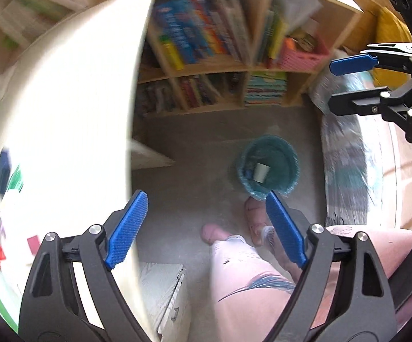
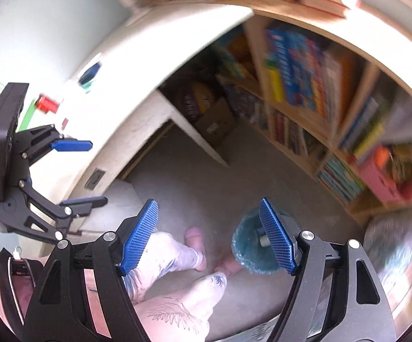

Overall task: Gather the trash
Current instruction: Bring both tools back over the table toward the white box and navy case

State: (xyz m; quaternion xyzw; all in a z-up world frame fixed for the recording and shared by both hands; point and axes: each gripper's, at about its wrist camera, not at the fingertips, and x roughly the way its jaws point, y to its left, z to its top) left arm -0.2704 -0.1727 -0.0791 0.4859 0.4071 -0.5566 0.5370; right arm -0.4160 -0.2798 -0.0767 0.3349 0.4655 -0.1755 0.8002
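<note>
Left tool (image 1: 206,228) pointing steeply down, jaws wide, empty, right tool (image 2: 208,235) likewise spread, empty

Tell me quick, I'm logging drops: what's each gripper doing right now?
Left gripper: open, nothing between its pads.
Right gripper: open, nothing held; the teal-lined trash bin sits on the floor below.

Bright daylight overexposes the white desk (image 1: 72,114); motion blur and fisheye bending throughout.

A home bedroom or study: a wooden bookshelf (image 1: 220,65) packed with books stood beside a white desk (image 1: 72,108), a carpeted floor (image 1: 194,154) and a bed (image 1: 383,176).
</note>
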